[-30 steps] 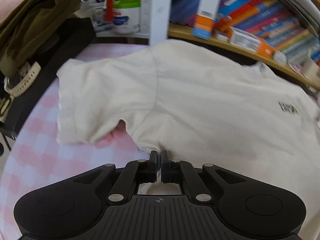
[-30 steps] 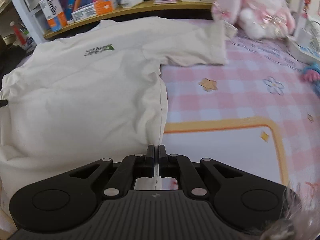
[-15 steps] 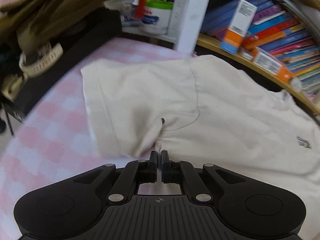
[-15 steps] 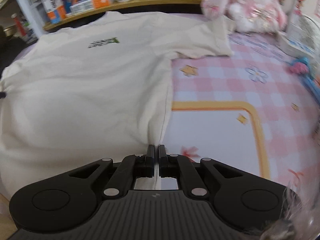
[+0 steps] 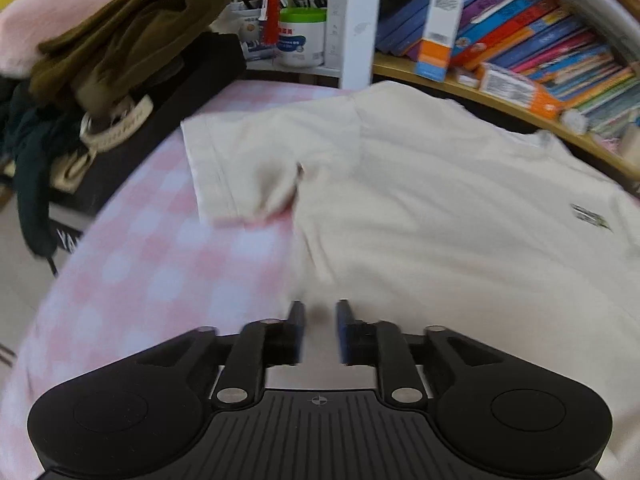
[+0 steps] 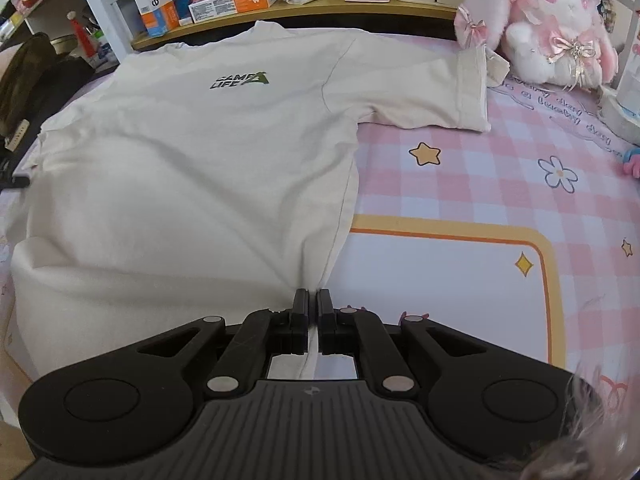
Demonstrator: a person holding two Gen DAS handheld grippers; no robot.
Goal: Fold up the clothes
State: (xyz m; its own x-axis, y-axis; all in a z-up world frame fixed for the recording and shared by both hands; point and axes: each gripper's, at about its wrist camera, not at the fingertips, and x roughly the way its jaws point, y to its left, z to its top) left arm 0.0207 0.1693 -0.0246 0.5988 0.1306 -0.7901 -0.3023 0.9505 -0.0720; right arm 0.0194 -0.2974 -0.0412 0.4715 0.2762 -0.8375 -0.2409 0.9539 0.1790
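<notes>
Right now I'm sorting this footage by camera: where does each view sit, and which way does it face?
Left wrist view: rides on the left gripper, angled down over the cream T-shirt and its sleeve toward a bookshelf; its jaws have just been opening, nothing pinched between them.
Right wrist view: rides on the right gripper, angled down along the shirt's side seam toward the plush rabbit; jaws closed on the hem.
Shared: the shirt, its chest logo, the pink checked sheet.

One cream T-shirt point(image 6: 192, 168), one plush rabbit point(image 6: 548, 28), two claws point(image 5: 320, 320).
</notes>
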